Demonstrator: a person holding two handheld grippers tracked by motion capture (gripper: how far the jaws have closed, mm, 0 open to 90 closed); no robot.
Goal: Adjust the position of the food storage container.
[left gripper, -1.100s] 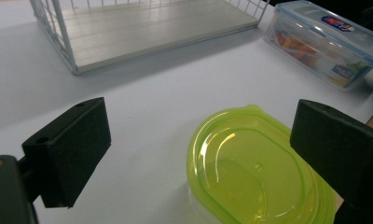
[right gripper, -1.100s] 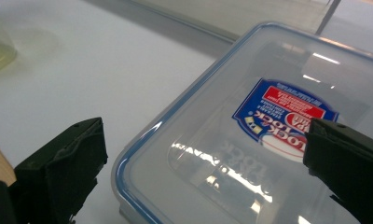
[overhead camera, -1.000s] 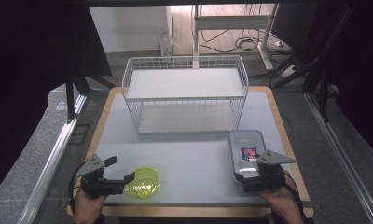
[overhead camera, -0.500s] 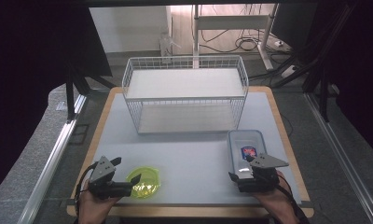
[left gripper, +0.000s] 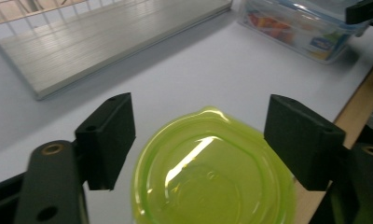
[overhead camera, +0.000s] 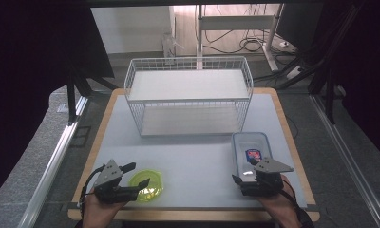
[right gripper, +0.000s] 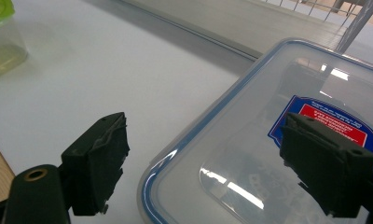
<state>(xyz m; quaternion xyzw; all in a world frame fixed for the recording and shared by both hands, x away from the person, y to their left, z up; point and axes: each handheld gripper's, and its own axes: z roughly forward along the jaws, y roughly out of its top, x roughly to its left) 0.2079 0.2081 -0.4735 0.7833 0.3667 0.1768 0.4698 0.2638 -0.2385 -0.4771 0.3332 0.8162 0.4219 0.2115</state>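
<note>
A small round container with a lime-green lid (overhead camera: 149, 186) sits near the table's front left. My left gripper (overhead camera: 139, 175) reaches around it. In the left gripper view the lid (left gripper: 212, 182) lies between the two jaws with a gap on each side; the left gripper (left gripper: 198, 140) is open, its jaws having just been closing. A clear box with a blue-rimmed lid and a red-and-blue label (overhead camera: 251, 147) lies at the front right. My right gripper (right gripper: 212, 158) straddles its near corner (right gripper: 278, 154), one jaw off the box and one above the lid; it is open and has just been closing.
A white wire basket with two shelf boards (overhead camera: 188, 95) stands at the back middle of the grey table (overhead camera: 197, 156). The table's wooden edge (overhead camera: 292, 142) runs close to the box's right side. Rails and cables lie on the floor around.
My left gripper has moved right, up to the green-lidded container, and its jaws have narrowed around the lid. The right gripper has stayed at the box's near end.
</note>
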